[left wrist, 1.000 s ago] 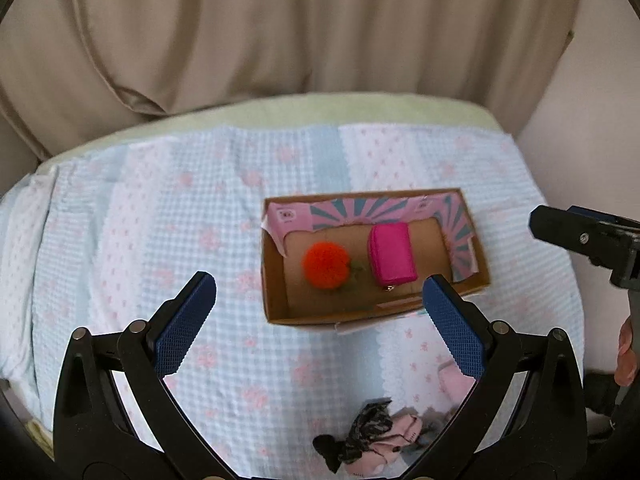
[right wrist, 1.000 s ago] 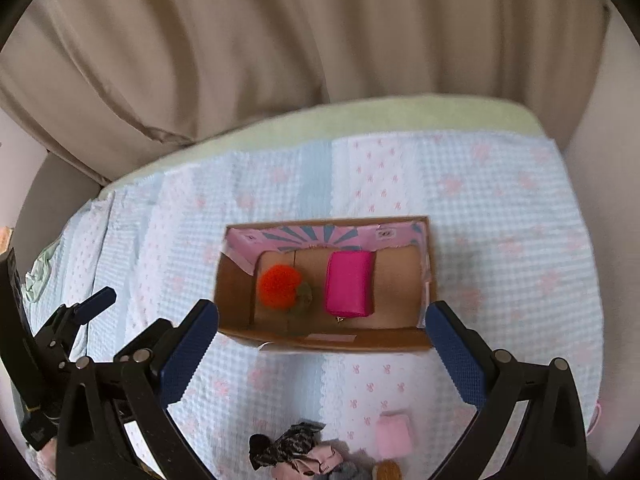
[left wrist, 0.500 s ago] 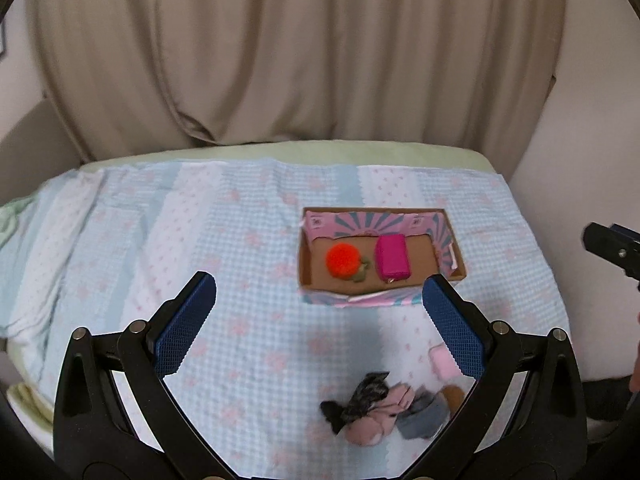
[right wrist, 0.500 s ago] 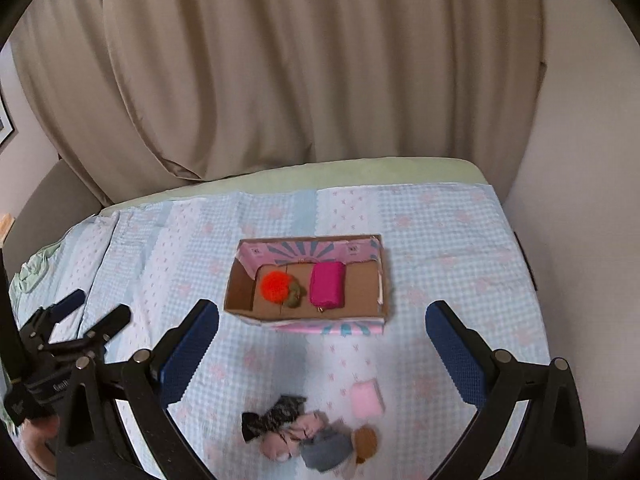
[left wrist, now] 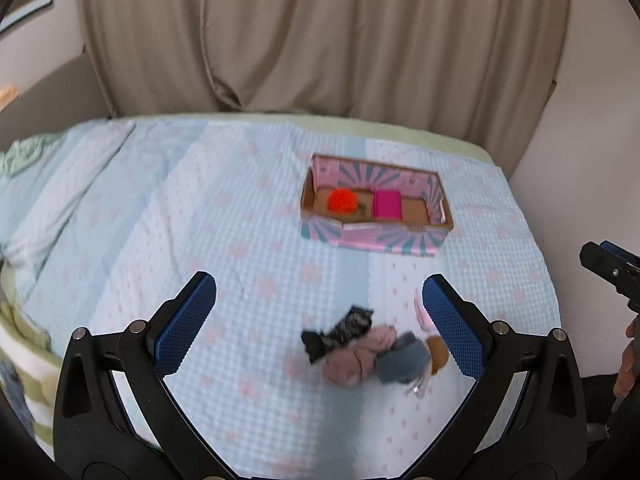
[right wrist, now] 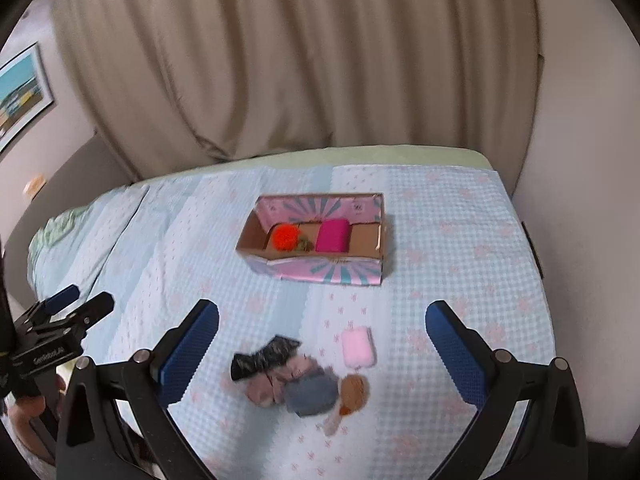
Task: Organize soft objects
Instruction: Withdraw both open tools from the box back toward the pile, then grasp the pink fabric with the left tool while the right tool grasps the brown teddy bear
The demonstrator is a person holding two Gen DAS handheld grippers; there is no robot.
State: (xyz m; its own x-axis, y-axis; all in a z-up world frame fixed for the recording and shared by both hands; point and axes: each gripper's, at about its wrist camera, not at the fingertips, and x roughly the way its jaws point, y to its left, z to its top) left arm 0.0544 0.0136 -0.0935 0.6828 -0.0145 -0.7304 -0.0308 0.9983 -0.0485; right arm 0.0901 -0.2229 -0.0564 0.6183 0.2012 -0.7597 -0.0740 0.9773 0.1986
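Two soft things already lie inside the cardboard box [right wrist: 316, 268]: an orange pompom [right wrist: 285, 237] at its left end and a magenta pouch [right wrist: 333, 235] just right of that, with bare floor left at the box's right end. Everything else waits on the checked bedspread [right wrist: 460, 272] in front of the box.

Going left to right through that heap: a black patterned bow [right wrist: 262, 356], a dusty-pink scrunchie [right wrist: 276, 386] touching it, a grey pompom [right wrist: 312, 394] pressed against the scrunchie, then a brown pompom [right wrist: 354, 390]. A pale pink pouch [right wrist: 357, 346] sits apart, between the heap and the box.

All of these look light and squashy, so they should compress under the pads and are unlikely to slip or break. The tangle is the snag: pinching the scrunchie could drag its neighbours along. The pale pink pouch, lying alone, seems the cleanest pick, taken across its narrow width. For the bow, the pinched middle looks the best hold.

Left gripper [left wrist: 316, 316] hangs over the heap with jaws spread wide, holding nothing. Right gripper [right wrist: 322, 344] is likewise wide apart and empty, framing the heap and the pale pouch.
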